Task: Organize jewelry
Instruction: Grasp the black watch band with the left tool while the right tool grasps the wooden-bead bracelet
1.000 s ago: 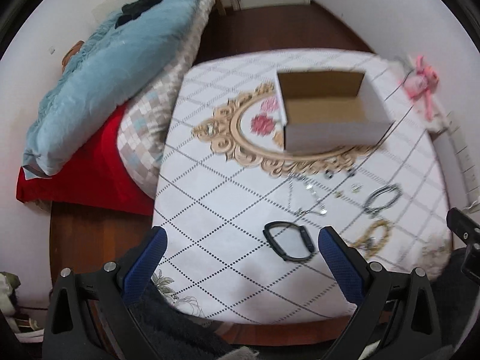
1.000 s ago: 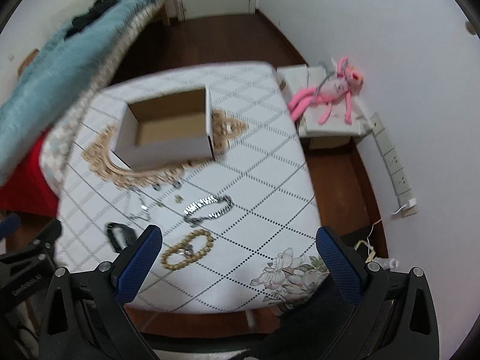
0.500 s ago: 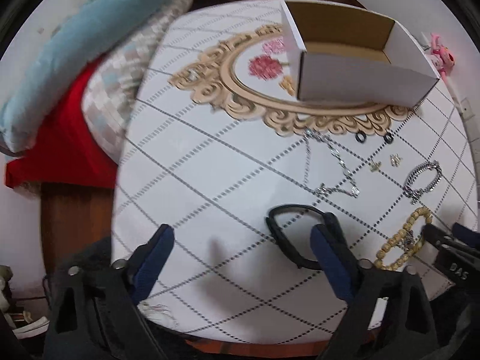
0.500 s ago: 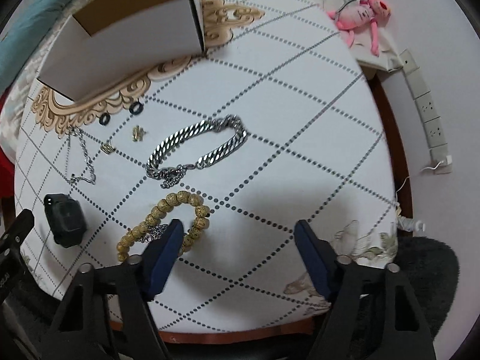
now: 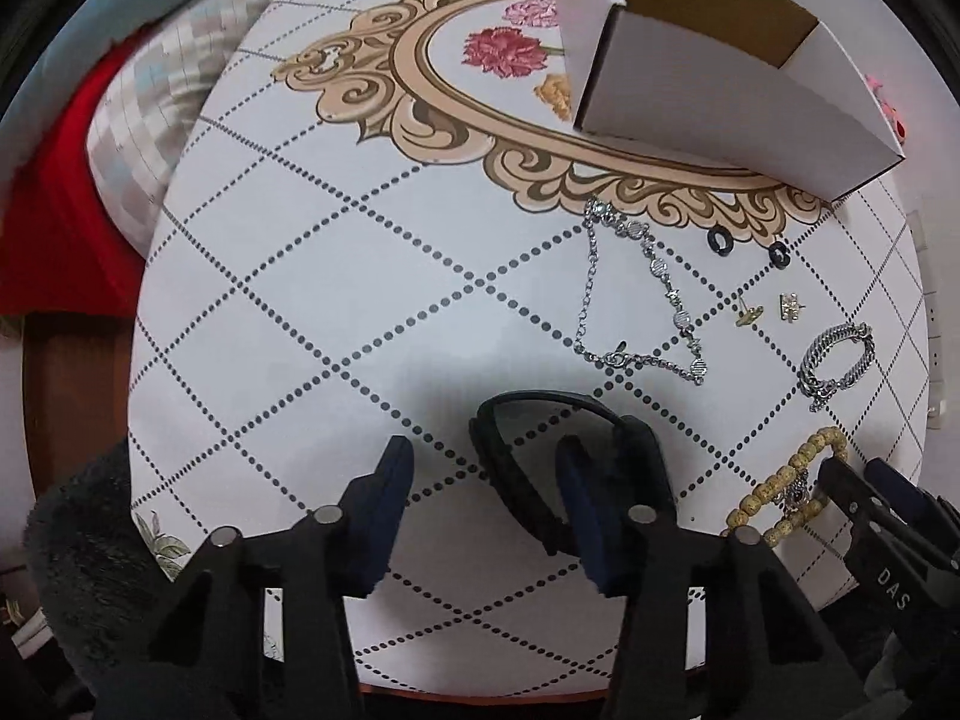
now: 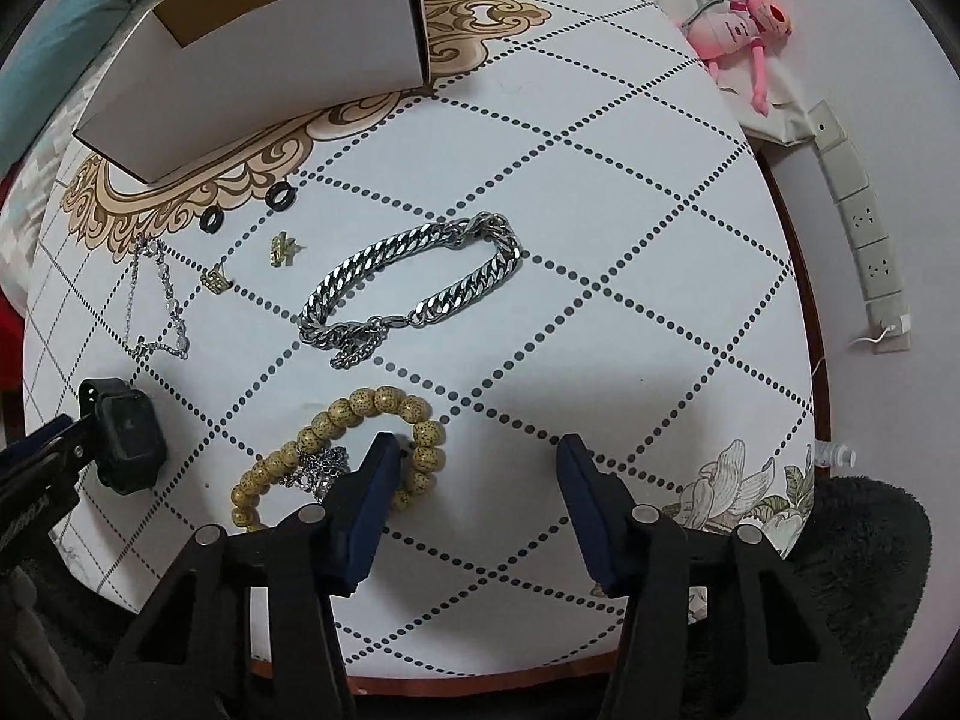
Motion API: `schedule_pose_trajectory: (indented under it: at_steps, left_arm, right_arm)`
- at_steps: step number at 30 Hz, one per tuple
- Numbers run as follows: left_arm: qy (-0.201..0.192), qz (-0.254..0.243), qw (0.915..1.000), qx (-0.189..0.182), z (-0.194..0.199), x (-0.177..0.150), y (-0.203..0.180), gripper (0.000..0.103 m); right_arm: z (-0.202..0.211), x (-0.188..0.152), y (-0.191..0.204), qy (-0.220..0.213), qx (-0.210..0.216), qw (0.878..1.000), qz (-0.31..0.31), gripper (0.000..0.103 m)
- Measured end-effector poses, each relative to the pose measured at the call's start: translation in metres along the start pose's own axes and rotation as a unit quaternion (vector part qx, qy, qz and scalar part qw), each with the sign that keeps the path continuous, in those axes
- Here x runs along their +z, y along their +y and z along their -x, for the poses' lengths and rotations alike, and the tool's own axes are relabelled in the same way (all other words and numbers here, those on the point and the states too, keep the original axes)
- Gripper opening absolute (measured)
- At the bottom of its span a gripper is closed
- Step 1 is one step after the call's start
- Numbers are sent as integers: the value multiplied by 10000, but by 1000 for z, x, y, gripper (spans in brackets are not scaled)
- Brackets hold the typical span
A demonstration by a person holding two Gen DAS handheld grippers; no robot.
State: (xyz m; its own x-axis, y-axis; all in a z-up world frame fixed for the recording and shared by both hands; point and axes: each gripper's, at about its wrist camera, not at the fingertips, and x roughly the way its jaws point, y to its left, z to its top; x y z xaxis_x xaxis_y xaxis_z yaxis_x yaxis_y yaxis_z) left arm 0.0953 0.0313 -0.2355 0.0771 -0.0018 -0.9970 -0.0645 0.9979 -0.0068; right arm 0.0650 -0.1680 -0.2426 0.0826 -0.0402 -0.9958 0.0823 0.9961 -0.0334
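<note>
Jewelry lies on a white patterned tablecloth (image 5: 336, 276) in front of an open white cardboard box (image 5: 720, 90). My left gripper (image 5: 483, 468) is open low over the table, its right finger inside the loop of a black smartwatch (image 5: 540, 420). My right gripper (image 6: 477, 462) is open, its left finger resting at a tan bead bracelet (image 6: 360, 408). A silver curb-chain bracelet (image 6: 420, 294) lies beyond it. A thin silver chain (image 5: 636, 300), two black rings (image 5: 720, 240) and two gold earrings (image 5: 750, 315) lie near the box. The watch also shows in the right wrist view (image 6: 126, 432).
Pillows and a blue blanket (image 5: 144, 102) lie left of the table on red bedding. A pink plush toy (image 6: 738, 24) and a wall power strip (image 6: 864, 228) are at the right. A dark fuzzy rug (image 6: 864, 570) lies below the table's front edge.
Both grippers have dropped and moved forward over the table. The left now straddles the watch strap; the right has closed in on the bead bracelet. Both jaws have narrowed somewhat.
</note>
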Motion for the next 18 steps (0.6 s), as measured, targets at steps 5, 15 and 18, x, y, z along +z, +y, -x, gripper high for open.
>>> schedule_pose_trajectory:
  at_steps: [5,15,18]
  left_arm:
    - [-179,-43,9998,15,-1,1,0,10]
    - [-367,-122,9991,156,8,5,1,5]
    - [-458,-136,9988,123,21,0,2,5]
  right_arm:
    - [1,-2,2,-65,3,9999,109,56]
    - [9,-6,19,-146,183,9992,317,10]
    - [15,-8,16,-112,531,9983,195,9]
